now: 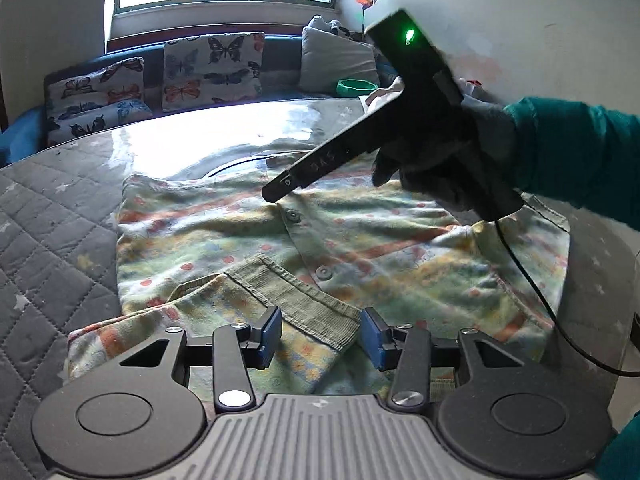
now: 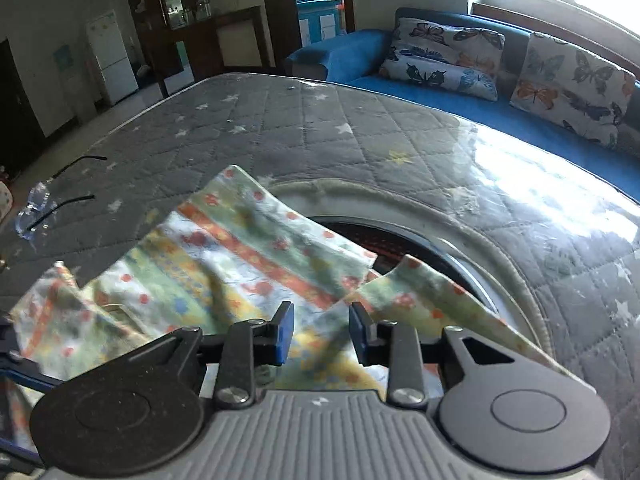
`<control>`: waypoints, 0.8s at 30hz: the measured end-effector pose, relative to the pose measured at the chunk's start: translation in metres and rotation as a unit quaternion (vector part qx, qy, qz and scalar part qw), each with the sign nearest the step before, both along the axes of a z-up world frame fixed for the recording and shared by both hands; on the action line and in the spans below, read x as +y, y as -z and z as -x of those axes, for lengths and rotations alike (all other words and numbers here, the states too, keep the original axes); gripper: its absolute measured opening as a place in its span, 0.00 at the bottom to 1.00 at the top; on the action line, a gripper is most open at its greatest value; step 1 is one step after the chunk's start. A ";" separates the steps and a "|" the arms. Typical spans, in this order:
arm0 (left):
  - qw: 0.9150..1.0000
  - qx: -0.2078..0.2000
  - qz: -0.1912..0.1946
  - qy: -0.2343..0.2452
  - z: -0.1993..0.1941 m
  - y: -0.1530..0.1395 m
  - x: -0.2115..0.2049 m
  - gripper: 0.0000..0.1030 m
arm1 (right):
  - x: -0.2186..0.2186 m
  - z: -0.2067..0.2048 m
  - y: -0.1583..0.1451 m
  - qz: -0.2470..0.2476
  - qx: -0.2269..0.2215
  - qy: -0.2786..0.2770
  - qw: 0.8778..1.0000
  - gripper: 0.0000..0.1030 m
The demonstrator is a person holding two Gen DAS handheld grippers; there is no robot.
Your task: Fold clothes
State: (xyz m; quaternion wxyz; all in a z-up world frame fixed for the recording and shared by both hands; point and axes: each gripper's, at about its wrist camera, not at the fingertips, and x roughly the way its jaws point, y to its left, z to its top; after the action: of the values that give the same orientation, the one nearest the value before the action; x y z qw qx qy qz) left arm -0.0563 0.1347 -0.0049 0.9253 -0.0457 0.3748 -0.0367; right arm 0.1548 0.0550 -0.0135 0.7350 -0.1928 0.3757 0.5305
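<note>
Left gripper: the left gripper [image 1: 322, 338] hangs low over the near part of the shirt [image 1: 320, 240], its blue pads [image 1: 272, 332] wide apart; the olive ribbed cuff [image 1: 304, 300] of a sleeve lies in the gap between them, and neither pad visibly presses on it.
Right gripper: the right gripper [image 2: 322, 334] has its pads parted, with patterned cloth [image 2: 248, 264] below and between them; nothing is pinched. In the left wrist view it shows as a dark body with a green light, held by a gloved hand [image 1: 444, 160] in a teal sleeve [image 1: 576, 152], its tip just above the shirt's upper button area; a black cable [image 1: 532, 280] trails from it across the right side.
Shirt: spread flat, front up, on the quilted grey cover [image 1: 48, 240]; one sleeve is folded in over the front.
Edges: the shirt's left hem sits well inside the cover, with bare quilt to its left; its far part lies over a round rimmed opening [image 2: 440, 216] in the cover.
Open room: wide quilt beyond and to the left of the shirt; glossy glare at the far edge.
Counts: two buttons visible on the placket [image 1: 294, 216]; one pair of clear glasses [image 2: 36, 208] on the quilt, well apart from the shirt; butterfly cushions [image 1: 214, 68] on the blue sofa [image 2: 348, 48], three in the left wrist view.
</note>
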 end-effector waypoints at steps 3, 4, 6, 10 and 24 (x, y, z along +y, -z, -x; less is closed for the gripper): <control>1.000 -0.009 -0.019 0.008 0.001 0.000 -0.007 0.44 | -0.016 0.010 -0.003 0.006 -0.001 0.004 1.000 0.33; 1.000 -0.012 -0.026 0.012 0.001 0.000 -0.010 0.44 | -0.022 0.014 -0.003 0.008 -0.002 0.005 1.000 0.35; 0.999 -0.017 -0.043 0.025 0.001 0.002 -0.018 0.44 | -0.033 0.021 -0.004 0.013 -0.003 0.008 1.000 0.35; 0.996 -0.021 -0.083 0.033 -0.003 0.010 -0.031 0.44 | -0.056 0.034 -0.007 0.022 -0.005 0.014 1.000 0.41; 0.990 -0.101 -0.024 -0.100 0.026 -0.019 0.013 0.06 | -0.117 0.077 0.002 0.021 0.003 0.063 0.998 0.48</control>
State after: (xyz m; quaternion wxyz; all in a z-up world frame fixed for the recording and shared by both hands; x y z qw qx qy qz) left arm -0.0822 0.1478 0.0144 0.9581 -0.0567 0.2742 0.0609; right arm 0.0782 -0.0620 -0.0158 0.7617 -0.1824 0.4004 0.4757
